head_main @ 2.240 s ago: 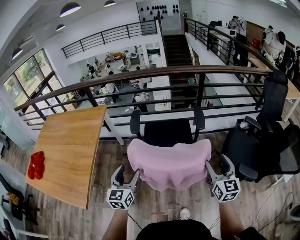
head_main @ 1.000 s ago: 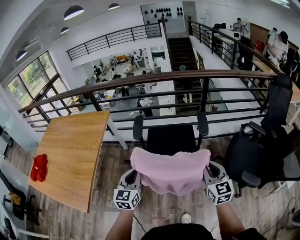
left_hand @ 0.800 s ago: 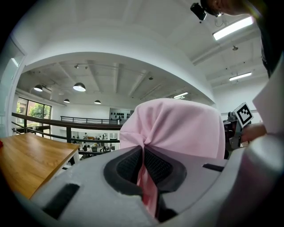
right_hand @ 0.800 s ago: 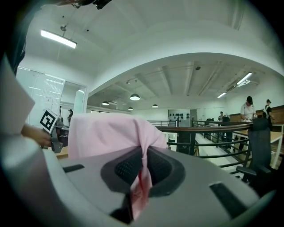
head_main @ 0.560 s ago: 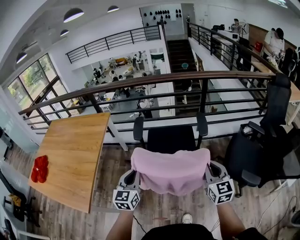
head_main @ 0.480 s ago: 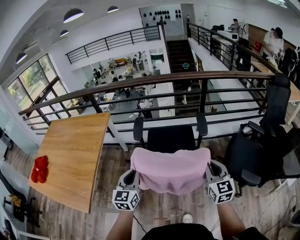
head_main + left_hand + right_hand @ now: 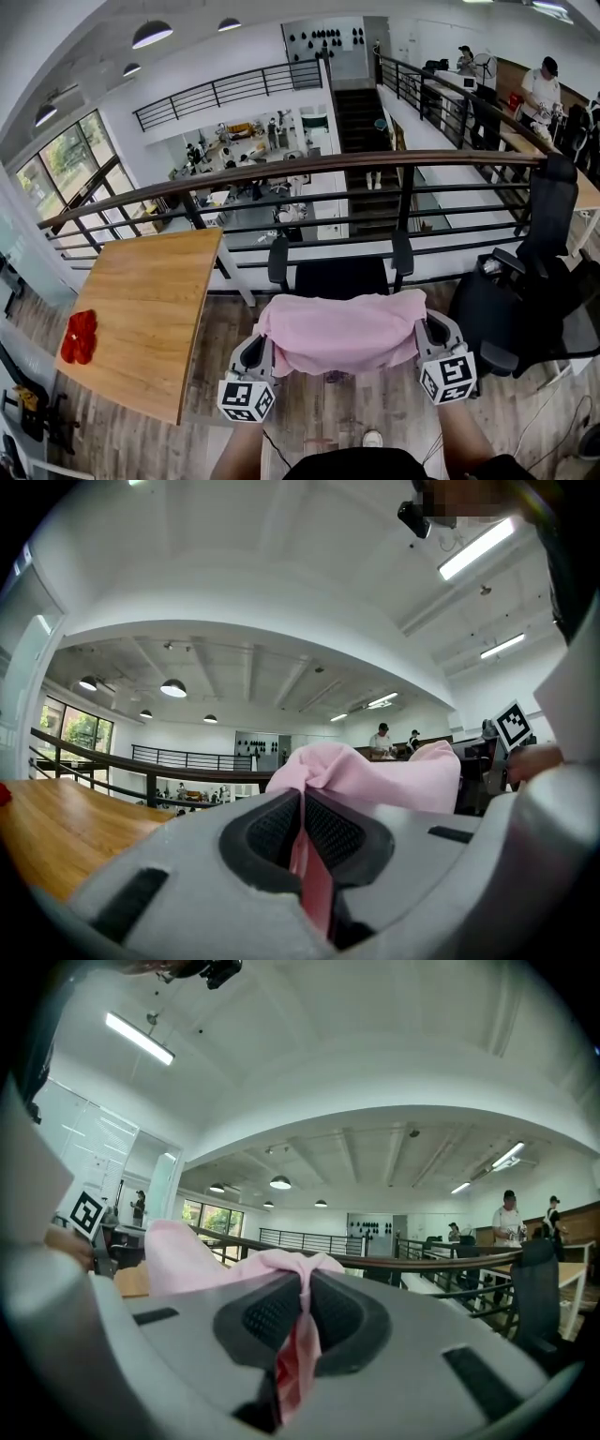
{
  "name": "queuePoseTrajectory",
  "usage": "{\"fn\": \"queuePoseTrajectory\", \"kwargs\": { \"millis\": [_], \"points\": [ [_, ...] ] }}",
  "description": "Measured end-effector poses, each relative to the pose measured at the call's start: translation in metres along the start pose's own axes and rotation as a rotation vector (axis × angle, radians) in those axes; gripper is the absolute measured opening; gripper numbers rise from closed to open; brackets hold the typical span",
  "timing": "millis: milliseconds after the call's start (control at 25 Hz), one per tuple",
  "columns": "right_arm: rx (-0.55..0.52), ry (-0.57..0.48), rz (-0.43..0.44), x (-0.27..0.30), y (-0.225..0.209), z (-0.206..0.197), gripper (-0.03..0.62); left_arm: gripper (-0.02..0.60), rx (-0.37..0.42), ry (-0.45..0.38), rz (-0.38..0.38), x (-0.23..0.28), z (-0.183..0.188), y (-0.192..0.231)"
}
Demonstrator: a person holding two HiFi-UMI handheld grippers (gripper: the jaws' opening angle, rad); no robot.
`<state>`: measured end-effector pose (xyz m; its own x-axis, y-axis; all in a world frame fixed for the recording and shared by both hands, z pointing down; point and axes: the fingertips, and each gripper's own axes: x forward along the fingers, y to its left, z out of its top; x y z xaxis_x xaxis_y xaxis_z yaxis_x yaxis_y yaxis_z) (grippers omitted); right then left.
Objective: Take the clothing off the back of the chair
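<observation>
Two grips made, one at each end of the pink garment (image 7: 342, 333). Left gripper (image 7: 302, 808): jaws together, a fold of the pink cloth pinched between the pads, with more cloth bunched just beyond the tips. Right gripper (image 7: 305, 1302): jaws have just been closing and now sit clamped on a pleat of the same cloth, which hangs down through the gap.

Position: the garment is stretched level between the two grippers, directly over the back of the black chair (image 7: 339, 278), on the person's side of the seat. Both grippers point level, one at each side of the chair back. The cloth sags a little in the middle and its lower edge hangs on the near side, with floor showing below it.

Done, as judged: approach finished, both ends secured, the cloth gathered up rather than draped loose.

Not settled: the garment hides the top of the chair back from the head view, so I cannot tell whether the cloth rests on it or hangs free of it.

Left to do, as judged: bring the garment fully clear of the chair back and carry it away from the chair towards the person. A hem catching on the chair back or on an armrest is the likely snag, so both ends should travel together.
</observation>
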<state>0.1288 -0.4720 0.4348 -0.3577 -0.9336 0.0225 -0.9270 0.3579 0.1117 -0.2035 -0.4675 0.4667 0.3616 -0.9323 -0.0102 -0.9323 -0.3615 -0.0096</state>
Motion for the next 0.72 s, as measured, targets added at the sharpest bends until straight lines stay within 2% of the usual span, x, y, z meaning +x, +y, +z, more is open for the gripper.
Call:
{"fn": "queuePoseTrajectory", "kwargs": {
  "millis": [720],
  "points": [
    [-0.027,-0.162,0.009,-0.043,0.025,0.075,0.026,0.025,-0.011,-0.166,-0.038,-0.038,0.07,-0.019]
  ]
}}
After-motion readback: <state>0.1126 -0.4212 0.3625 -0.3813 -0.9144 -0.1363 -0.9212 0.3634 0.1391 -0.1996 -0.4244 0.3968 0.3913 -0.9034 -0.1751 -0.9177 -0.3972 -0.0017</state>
